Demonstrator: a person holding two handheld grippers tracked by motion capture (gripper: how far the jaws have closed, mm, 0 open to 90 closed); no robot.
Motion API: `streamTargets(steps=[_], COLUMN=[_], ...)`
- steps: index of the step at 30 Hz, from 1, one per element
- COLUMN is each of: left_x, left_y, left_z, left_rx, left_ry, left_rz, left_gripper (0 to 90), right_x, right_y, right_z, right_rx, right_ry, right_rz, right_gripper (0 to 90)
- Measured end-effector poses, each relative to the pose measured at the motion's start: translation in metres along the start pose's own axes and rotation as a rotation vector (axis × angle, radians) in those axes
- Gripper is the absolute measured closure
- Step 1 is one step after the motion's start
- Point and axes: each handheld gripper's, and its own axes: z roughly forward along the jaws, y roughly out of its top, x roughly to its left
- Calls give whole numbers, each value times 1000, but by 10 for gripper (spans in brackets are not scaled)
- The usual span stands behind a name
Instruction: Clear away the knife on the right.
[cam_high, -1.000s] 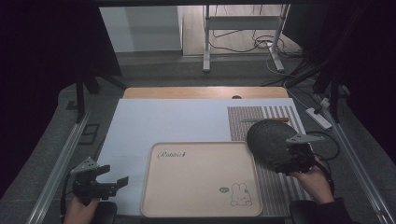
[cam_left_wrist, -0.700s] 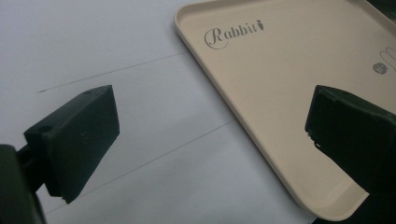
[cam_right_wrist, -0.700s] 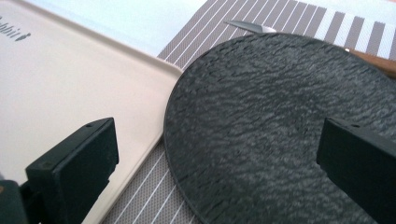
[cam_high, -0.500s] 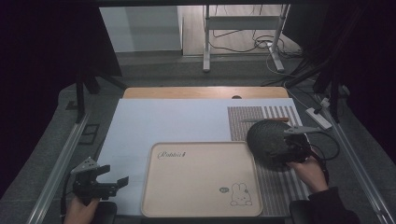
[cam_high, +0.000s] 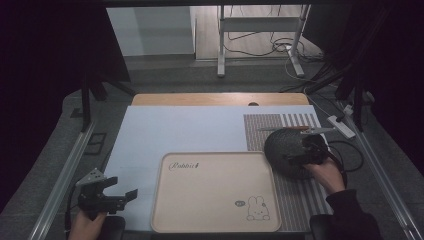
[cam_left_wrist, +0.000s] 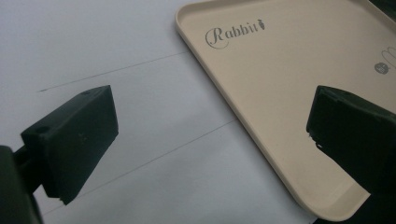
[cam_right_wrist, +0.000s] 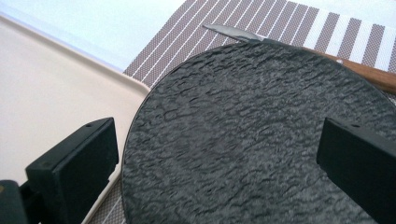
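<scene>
One dark textured plate lies on the striped placemat, just right of the beige tray, which holds nothing. A knife lies past the plate. The right gripper hangs over the plate, jaws apart, and the left gripper sits jaws apart near the tray's left edge

Beige tray: script word "Rabbit" printed in dark letters near one corner, with a tiny carrot mark right after the last letter. Same word seen in the high view at the tray's far-left corner. At the tray's opposite, near-right corner: small rabbit drawing with a dark round badge just beside it; badge lettering too small to read. No other text legible.
</scene>
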Motion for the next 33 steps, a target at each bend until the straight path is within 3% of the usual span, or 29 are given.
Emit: streamTargets(steps=[5,13,22,33], left_x=[0,0,0,0], left_y=[0,0,0,0], left_z=[0,0,0,0], left_rx=[-1,-3,-3,-3], left_ry=[-1,-1,1,2], left_rz=[-2,-3,-1,0], left_gripper=[21,18,17,16], right_x=[-5,-17,-30,-46], right_y=[6,17,32,42], right_z=[7,23,38,56], right_rx=[-13,10,18,68], right_ry=[6,12,-23,-85], right_rz=[8,25,33,52], right_gripper=[0,0,0,0])
